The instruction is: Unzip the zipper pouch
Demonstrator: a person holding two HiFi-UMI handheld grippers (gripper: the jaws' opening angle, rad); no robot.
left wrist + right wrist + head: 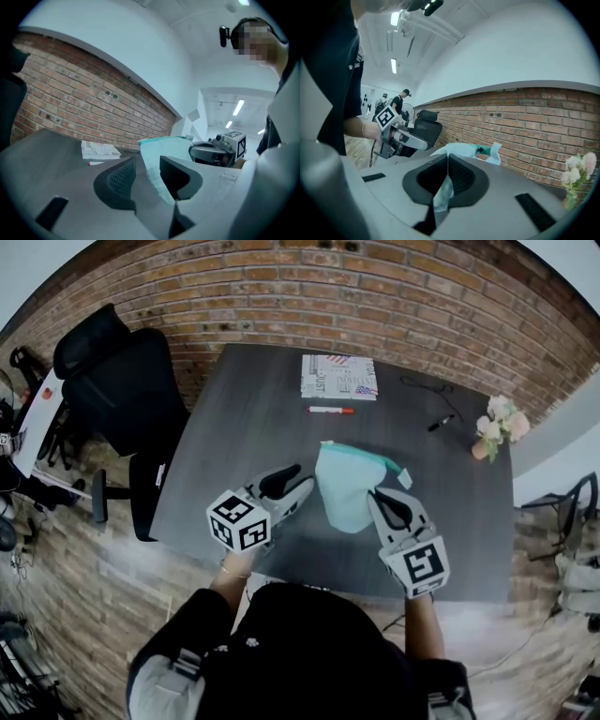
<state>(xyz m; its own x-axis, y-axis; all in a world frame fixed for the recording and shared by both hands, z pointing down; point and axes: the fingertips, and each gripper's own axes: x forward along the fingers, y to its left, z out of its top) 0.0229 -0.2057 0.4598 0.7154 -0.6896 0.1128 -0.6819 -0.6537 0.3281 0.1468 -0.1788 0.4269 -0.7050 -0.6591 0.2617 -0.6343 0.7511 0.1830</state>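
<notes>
The pale teal zipper pouch (349, 488) is held up above the dark table (234, 427), its darker teal zipper edge (364, 455) on the far side with a white tag at the right end. My right gripper (377, 495) is shut on the pouch's lower right part; in the right gripper view the fabric (443, 197) is pinched between the jaws of my right gripper (447, 176). My left gripper (302, 480) is at the pouch's left edge, open. In the left gripper view the pouch (164, 150) hangs in the gap of my left gripper (147, 176), and the pads do not press it.
A book (338, 377) and a red marker (330, 410) lie at the table's far side. A black pen (441, 423) and a small bunch of flowers (497, 427) are at the far right. A black office chair (122, 390) stands left of the table.
</notes>
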